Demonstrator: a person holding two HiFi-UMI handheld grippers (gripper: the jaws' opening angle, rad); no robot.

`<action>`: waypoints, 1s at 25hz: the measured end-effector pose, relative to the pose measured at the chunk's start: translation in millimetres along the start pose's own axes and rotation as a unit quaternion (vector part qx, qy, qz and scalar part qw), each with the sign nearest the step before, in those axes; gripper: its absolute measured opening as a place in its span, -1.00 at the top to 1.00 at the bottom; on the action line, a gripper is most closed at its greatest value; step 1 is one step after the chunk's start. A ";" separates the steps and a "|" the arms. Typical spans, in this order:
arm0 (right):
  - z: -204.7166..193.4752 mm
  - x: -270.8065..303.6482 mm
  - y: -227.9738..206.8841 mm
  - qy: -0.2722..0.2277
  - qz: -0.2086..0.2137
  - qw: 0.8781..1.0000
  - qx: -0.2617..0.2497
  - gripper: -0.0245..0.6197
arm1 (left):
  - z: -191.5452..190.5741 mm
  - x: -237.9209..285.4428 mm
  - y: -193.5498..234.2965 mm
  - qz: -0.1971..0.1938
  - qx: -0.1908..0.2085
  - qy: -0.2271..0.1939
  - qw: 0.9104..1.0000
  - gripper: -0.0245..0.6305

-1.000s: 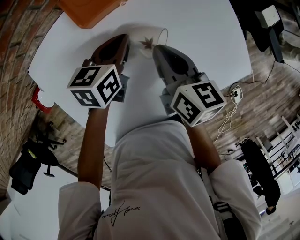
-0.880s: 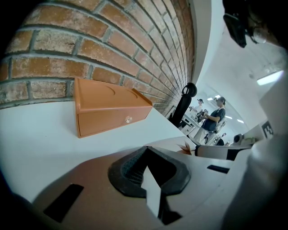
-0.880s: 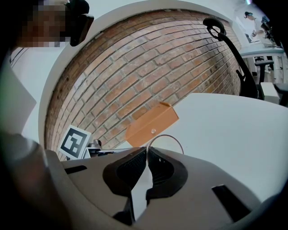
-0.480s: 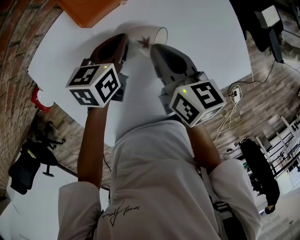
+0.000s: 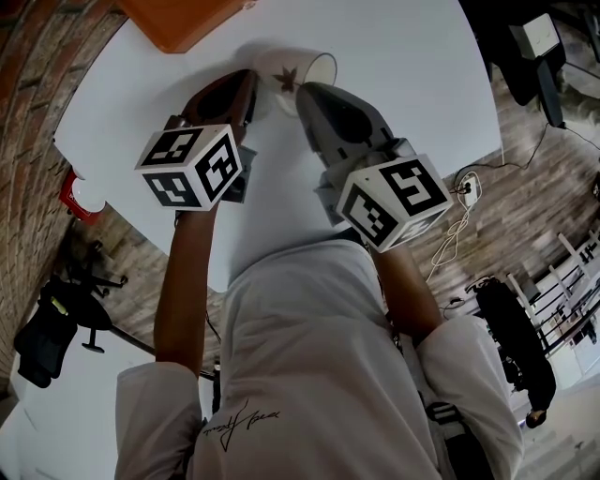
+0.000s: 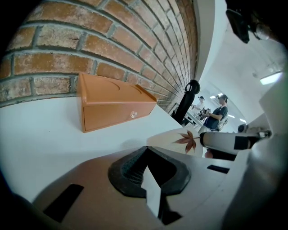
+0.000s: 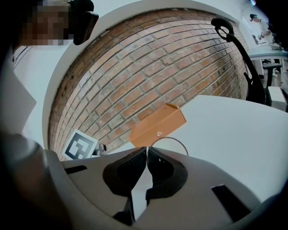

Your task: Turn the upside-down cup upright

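Note:
A white cup (image 5: 302,73) with a brown leaf print is tipped on its side above the white table (image 5: 412,103), its mouth turned to the right. My right gripper (image 5: 304,91) is shut on its rim; in the right gripper view the thin rim (image 7: 178,142) arcs out from between the closed jaws of the right gripper (image 7: 146,151). My left gripper (image 5: 247,79) is shut with nothing in it, its tip just left of the cup. In the left gripper view the cup (image 6: 183,141) lies past the left gripper (image 6: 146,151), to the right.
An orange box (image 5: 176,19) stands at the table's far edge by the brick wall, close behind the cup; it also shows as the orange box (image 6: 112,107) and the orange box (image 7: 157,125). A red object (image 5: 75,195) hangs off the table's left edge.
My right gripper has moved slightly left and farther away with the cup's rim, and the cup has tipped a little with it. The left gripper has barely moved.

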State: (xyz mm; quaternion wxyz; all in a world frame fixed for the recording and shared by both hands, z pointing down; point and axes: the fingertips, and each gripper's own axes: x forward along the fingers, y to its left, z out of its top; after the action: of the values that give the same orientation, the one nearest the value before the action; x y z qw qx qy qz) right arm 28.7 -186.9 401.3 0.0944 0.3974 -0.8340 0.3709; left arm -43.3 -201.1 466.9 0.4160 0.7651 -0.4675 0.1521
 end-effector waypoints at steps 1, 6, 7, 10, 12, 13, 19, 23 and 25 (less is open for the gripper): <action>0.4 0.7 0.8 0.001 0.002 1.000 -0.002 0.85 | -1.9 -0.3 0.5 0.002 0.000 0.002 1.000 0.90; 0.1 2.4 4.4 0.007 0.006 1.000 -0.014 0.85 | -4.8 -0.7 2.1 0.006 -0.005 0.001 1.000 0.90; 0.3 2.8 4.8 0.007 0.006 1.000 -0.016 0.85 | -4.8 -0.3 2.2 0.007 -0.005 0.002 1.000 0.90; 1.7 5.3 6.7 0.009 0.011 1.000 -0.022 0.86 | -5.1 0.2 3.3 0.008 -0.003 0.004 1.000 0.90; 2.7 7.6 9.0 0.011 0.016 0.999 -0.027 0.86 | -6.0 0.0 4.5 0.011 -0.004 0.005 1.000 0.90; 3.1 8.9 10.4 0.012 0.018 0.999 -0.029 0.86 | -6.2 -0.1 5.4 0.012 -0.004 0.006 1.000 0.90; 3.6 15.3 16.5 0.018 0.033 0.999 -0.036 0.85 | -7.5 2.2 9.4 0.015 -0.008 0.009 1.000 0.90; 3.9 18.0 20.5 0.020 0.037 0.998 -0.043 0.86 | -7.0 1.2 11.9 0.013 -0.013 0.009 1.000 0.90; 4.4 19.2 22.0 0.023 0.040 0.998 -0.047 0.85 | -6.7 1.8 13.0 0.011 -0.018 0.009 1.000 0.90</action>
State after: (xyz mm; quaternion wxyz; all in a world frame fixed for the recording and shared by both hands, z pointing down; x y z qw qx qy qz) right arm 0.4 -192.3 394.9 0.1173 0.3500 -0.8634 0.3439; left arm -52.2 -199.8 478.5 0.4322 0.7510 -0.4746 0.1551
